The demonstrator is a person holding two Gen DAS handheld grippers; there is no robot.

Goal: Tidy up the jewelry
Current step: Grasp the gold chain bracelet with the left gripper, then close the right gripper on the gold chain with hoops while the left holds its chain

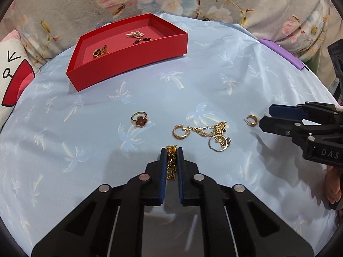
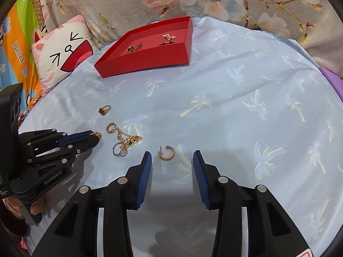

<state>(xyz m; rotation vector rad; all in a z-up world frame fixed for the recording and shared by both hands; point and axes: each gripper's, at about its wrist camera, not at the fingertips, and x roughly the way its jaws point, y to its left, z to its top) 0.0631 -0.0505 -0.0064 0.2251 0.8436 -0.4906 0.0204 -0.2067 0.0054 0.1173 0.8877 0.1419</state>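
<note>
Left wrist view, our left tongs (image 1: 171,150): clenched on a gold chain bracelet (image 1: 171,162), which stands pinched between the blue pads above the bed's blue palm-print sheet (image 1: 214,81).

Left wrist view, still loose on the sheet: a gold ring with a dark red clover (image 1: 139,120) lies toward the left; just right of it a gold hoop earring (image 1: 179,131) touches a tangled gold chain (image 1: 214,129) and a silver ring (image 1: 218,144). A second hoop earring (image 1: 251,120) lies near the right edge, just beside our right tongs (image 1: 264,116).

Left wrist view, red tray (image 1: 128,64): near the far left of the sheet, already holding a few gold, pearl and dark-beaded pieces.

Right wrist view, our right tongs (image 2: 172,160): released, jaws spread wide, with the second hoop earring (image 2: 166,153) on the sheet between the fingertips, touching neither.

Right wrist view, left tongs (image 2: 94,138): only a gold end of the bracelet (image 2: 96,134) shows past the tips.

Risk, as we judge it: the bracelet hangs limp, so a loose end could snag the tangle or slip free before reaching the red tray (image 2: 150,61). The earring is small and flat on soft cloth; our pads may pinch fabric or flick it away.
</note>
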